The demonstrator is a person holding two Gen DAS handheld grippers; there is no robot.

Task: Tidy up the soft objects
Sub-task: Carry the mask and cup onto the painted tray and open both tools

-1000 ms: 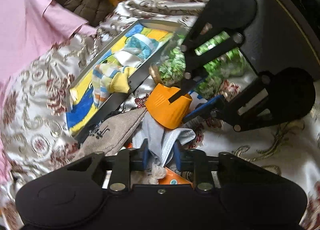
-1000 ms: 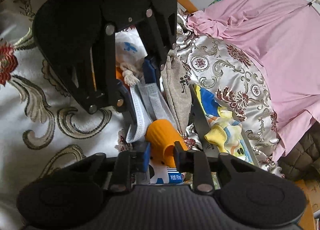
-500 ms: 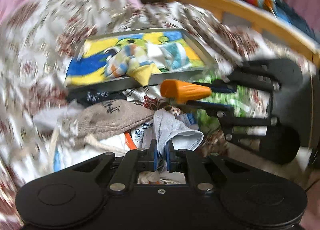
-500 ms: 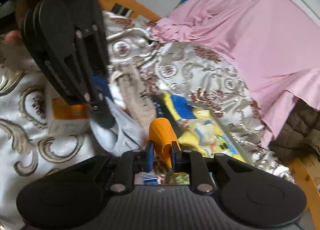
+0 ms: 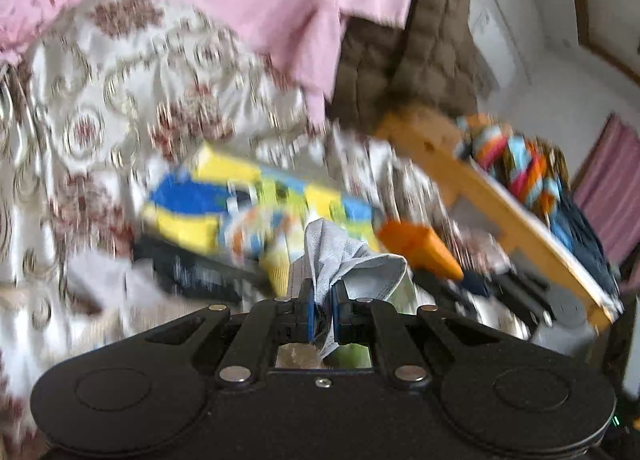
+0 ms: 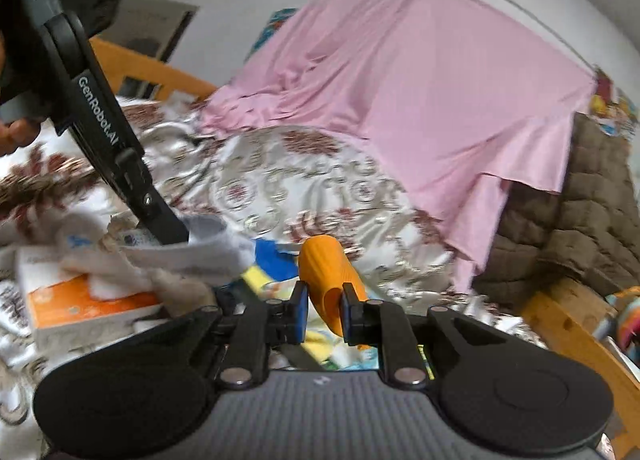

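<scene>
The left gripper (image 5: 323,308) has its jaws clamped on a pale grey cloth (image 5: 344,256), lifted above the patterned bedspread (image 5: 120,99). The right gripper (image 6: 323,314) has its jaws closed on an orange ribbed sleeve (image 6: 326,272). Beyond both lies a blurred yellow-and-blue tray (image 5: 208,203) on the bed, with a pink sheet (image 6: 420,99) behind.
</scene>
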